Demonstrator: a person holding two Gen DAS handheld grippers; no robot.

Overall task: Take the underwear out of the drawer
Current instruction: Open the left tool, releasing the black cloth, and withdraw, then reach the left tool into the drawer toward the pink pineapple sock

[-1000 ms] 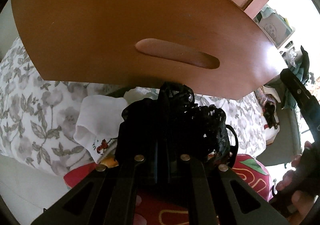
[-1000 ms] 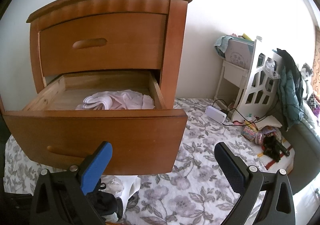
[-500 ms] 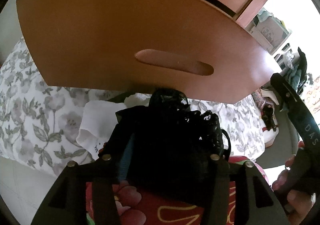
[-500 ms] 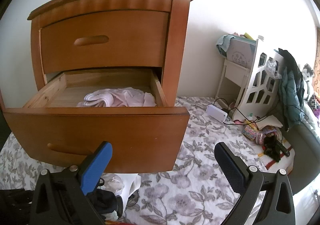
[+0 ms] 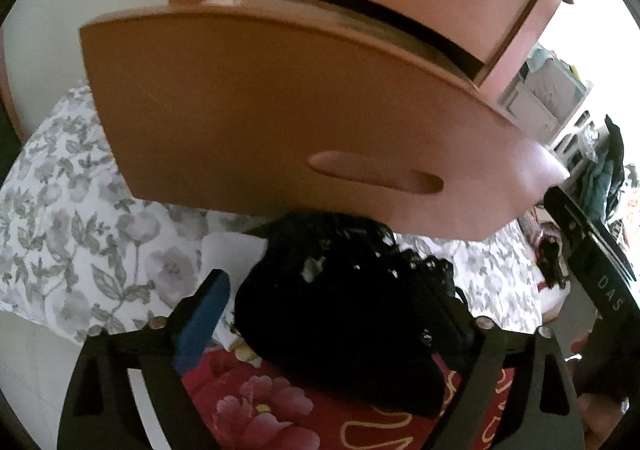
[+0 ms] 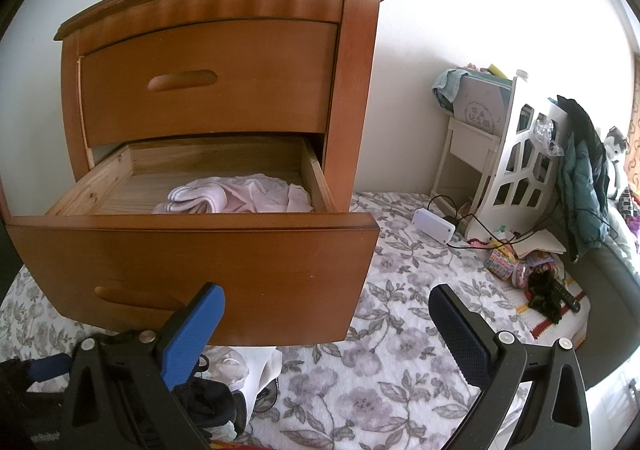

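L hand-held gripper point(image 5: 332, 314) low in front of the open drawer point(image 6: 192, 262), jaws opening, black lace underwear point(image 5: 344, 306) lies loose between them; left blue pad clear of it, the right pad is hidden behind the cloth. It sits on a red floral cloth point(image 5: 260, 414), just below the drawer front.

R hand-held gripper point(image 6: 324, 326) jaws wide apart, nothing in them, pointed at the drawer's right front corner.

Key relation: remaining pink underwear point(image 6: 240, 196) lies inside the drawer, right half, up and ahead-left of the R hand-held gripper, over the front panel. Long axis runs side to side, parallel to the drawer front. R looks nearer and better lined up; L is under the front panel, no line in.

Counts: 2 hand-held grippers; 2 drawers in the nightstand point(image 6: 352, 90), lower open, upper closed; 1 pink item in the drawer; 1 black item out; white garment point(image 5: 232, 254) beside it on the floral bedsheet point(image 6: 400, 370), prob 1, partly hidden.
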